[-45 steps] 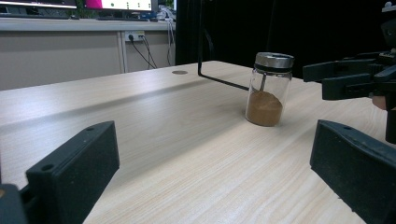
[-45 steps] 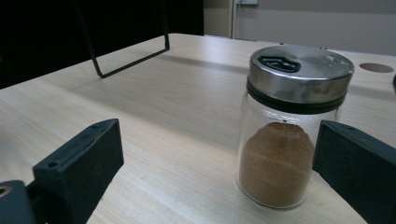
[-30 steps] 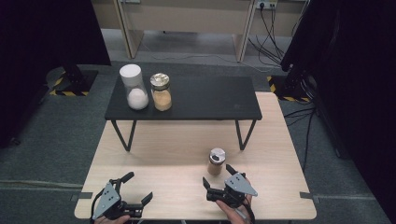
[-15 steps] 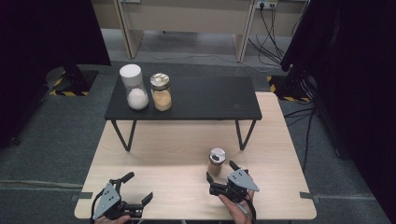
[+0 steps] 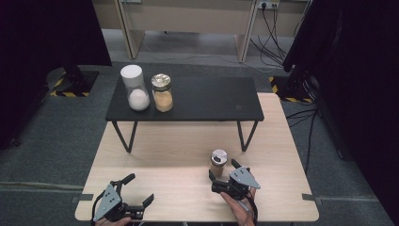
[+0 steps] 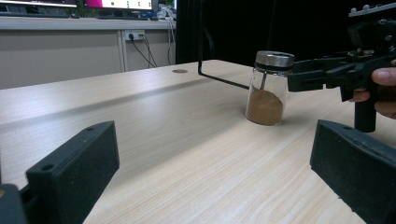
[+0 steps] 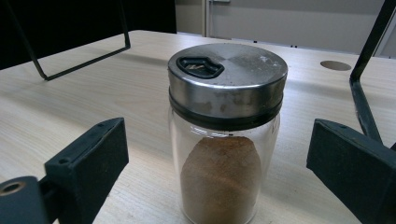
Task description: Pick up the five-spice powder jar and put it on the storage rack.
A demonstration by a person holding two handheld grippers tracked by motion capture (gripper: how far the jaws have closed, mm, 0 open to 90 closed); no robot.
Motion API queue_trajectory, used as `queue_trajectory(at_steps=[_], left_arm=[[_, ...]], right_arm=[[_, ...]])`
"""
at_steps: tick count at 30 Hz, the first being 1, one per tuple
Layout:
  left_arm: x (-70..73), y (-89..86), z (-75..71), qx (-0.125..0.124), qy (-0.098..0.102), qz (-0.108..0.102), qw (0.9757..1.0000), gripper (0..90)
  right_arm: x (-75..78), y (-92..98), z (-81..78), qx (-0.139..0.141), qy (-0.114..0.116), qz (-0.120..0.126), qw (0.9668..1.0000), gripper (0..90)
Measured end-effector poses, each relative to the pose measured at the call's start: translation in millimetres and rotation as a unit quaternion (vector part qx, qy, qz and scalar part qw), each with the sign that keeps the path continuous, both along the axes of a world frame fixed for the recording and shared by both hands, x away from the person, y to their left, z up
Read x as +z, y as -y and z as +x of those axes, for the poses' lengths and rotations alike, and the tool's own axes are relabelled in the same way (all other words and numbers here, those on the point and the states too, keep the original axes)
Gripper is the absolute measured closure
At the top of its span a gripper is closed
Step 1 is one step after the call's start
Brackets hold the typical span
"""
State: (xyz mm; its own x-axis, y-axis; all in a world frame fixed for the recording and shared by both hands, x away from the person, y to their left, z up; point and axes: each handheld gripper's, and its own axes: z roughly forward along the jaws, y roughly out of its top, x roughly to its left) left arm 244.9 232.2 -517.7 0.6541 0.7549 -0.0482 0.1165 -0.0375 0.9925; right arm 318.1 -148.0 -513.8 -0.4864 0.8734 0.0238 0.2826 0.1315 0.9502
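Right now the small clear glass shaker jar with the brushed steel lid and brown powder (image 7: 227,135) stands upright on the pale wooden bench (image 5: 160,155), near its front edge and just ahead of my right tongs (image 5: 225,172). Its long axis runs straight up, lid on top, and the dark pour hole in the lid sits toward the left in the right gripper view. The jaws of my right tongs have just been closing, with the jar between them, but both pads are clear of the glass, so nothing is gripped yet. My worry is the height of the grip: the jaws look level with the upper body, close under the lid, and if one pad lands first it could shove the tall narrow jar over or skid it forward toward the black metal-legged low table (image 5: 188,101). A pinch on the smooth glass could also slip. My left tongs (image 5: 133,194) rest wide open and empty, well apart at the bench's front left.
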Motion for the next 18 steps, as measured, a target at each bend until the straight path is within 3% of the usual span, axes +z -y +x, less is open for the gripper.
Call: queue_trajectory(at_steps=[18], left_arm=[[0.0, -0.2, 0.0, 0.0, 0.0, -0.001, 1.0, 0.7]], right_arm=[[-5.7, -4.0, 19.0, -0.003, -0.017, 0.0, 0.9999, 13.7]])
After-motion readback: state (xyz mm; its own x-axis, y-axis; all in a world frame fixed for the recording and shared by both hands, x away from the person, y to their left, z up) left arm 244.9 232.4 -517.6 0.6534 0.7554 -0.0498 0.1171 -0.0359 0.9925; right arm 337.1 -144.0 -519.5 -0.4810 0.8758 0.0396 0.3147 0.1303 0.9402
